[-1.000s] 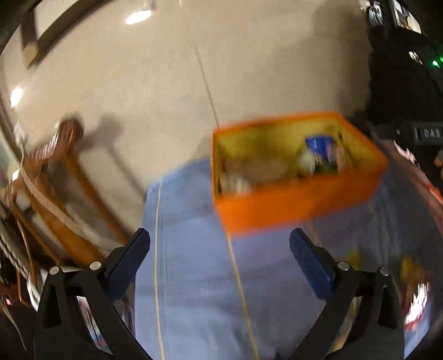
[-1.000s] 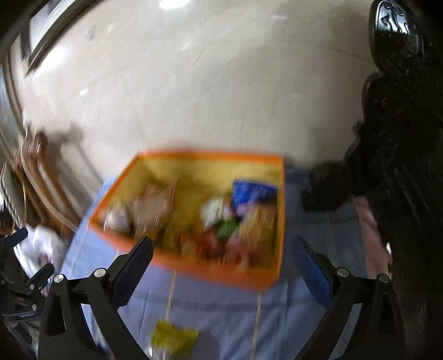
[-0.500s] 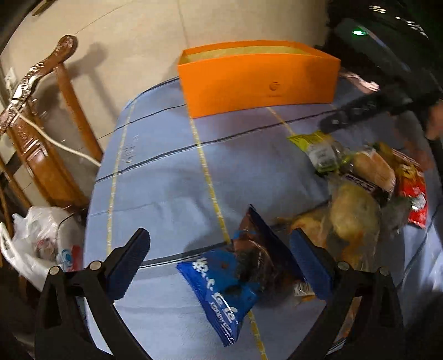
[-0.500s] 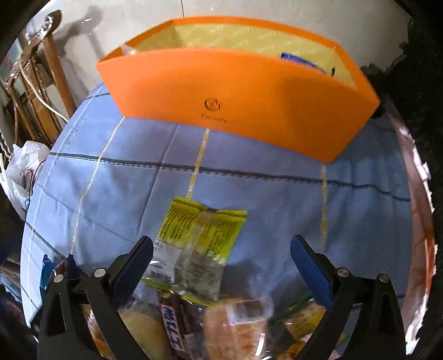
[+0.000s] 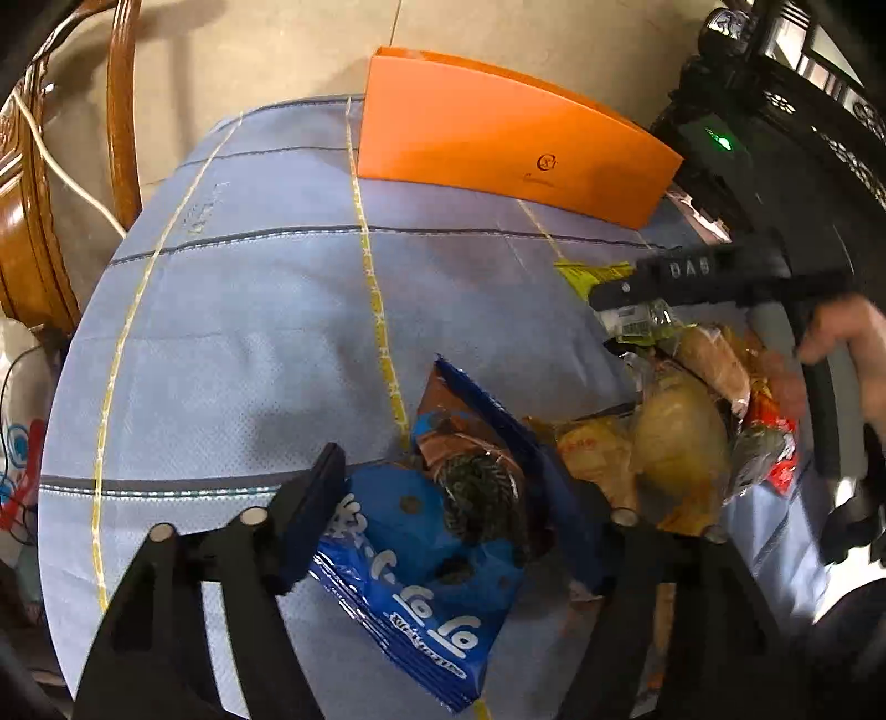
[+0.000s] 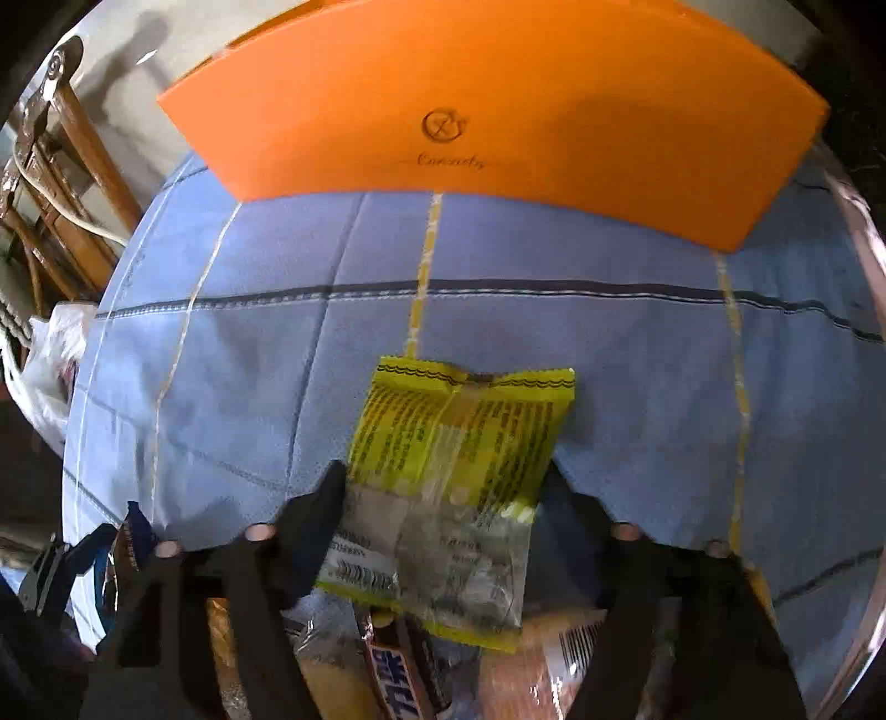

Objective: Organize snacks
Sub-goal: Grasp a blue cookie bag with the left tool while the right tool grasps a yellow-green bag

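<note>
Currently: my left gripper (image 5: 448, 498) straddles the blue cookie packet (image 5: 426, 559), my right gripper (image 6: 443, 498) the yellow snack packet (image 6: 454, 471); both spread, unclosed. Pinch each mid-body before lifting toward the orange box (image 6: 498, 111).

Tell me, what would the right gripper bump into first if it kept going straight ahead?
Probably the yellow and clear plastic snack packet, already lying between the right gripper fingers. Past it is bare blue tablecloth, then the orange cardboard box. Depth is hard to judge.

This looks like a room in a home. A carved, varnished wooden chair (image 5: 33, 183) stands on a pale tiled floor (image 5: 266, 50) beside a desk under a blue quilted cloth with yellow stripes (image 5: 249, 310), and a white plastic shopping bag (image 6: 50, 354) sits next to it.
</note>
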Motion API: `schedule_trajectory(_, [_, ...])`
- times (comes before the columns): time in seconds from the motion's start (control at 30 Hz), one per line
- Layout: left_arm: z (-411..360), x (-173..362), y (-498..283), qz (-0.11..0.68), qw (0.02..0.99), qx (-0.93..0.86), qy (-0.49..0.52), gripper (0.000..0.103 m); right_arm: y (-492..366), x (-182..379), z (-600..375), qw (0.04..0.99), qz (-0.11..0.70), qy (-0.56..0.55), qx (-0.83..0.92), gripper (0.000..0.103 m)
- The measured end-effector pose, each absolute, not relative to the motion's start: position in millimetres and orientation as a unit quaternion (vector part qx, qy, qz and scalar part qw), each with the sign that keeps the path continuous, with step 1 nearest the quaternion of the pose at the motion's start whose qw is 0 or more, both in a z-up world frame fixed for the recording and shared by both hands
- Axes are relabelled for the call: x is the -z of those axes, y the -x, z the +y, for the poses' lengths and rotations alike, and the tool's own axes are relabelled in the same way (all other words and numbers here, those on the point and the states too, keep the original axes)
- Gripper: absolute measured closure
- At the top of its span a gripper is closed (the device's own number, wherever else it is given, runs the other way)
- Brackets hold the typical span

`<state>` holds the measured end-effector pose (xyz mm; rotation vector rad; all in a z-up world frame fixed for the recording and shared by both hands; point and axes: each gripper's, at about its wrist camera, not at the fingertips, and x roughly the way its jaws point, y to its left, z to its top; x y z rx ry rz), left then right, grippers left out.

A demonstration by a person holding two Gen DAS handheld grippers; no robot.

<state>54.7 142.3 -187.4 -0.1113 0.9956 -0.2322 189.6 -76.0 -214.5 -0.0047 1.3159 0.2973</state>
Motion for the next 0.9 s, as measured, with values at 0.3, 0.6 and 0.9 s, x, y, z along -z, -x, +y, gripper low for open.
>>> schedule_trajectory(0.3, [135.4,167.7,-43.0,0.482,0.868,0.115,0.04,0.049,-171.4,192.2,-75.5,0.787,0.598,-0.006,-0.148,0.04])
schedule_trajectory(0.6, [142.9,100.2,-60.6,0.429,0.894,0.117,0.056,0.049,-172.2,123.3,-105.7,0.829,0.53,-0.045,-0.174,0.04])
schedule_trajectory(0.9, [125.6,35.3,-147.9,0.377,0.918,0.123,0.008,0.049,-222.5,42.4,-152.4,0.892,0.442,-0.006,-0.092,0.04])
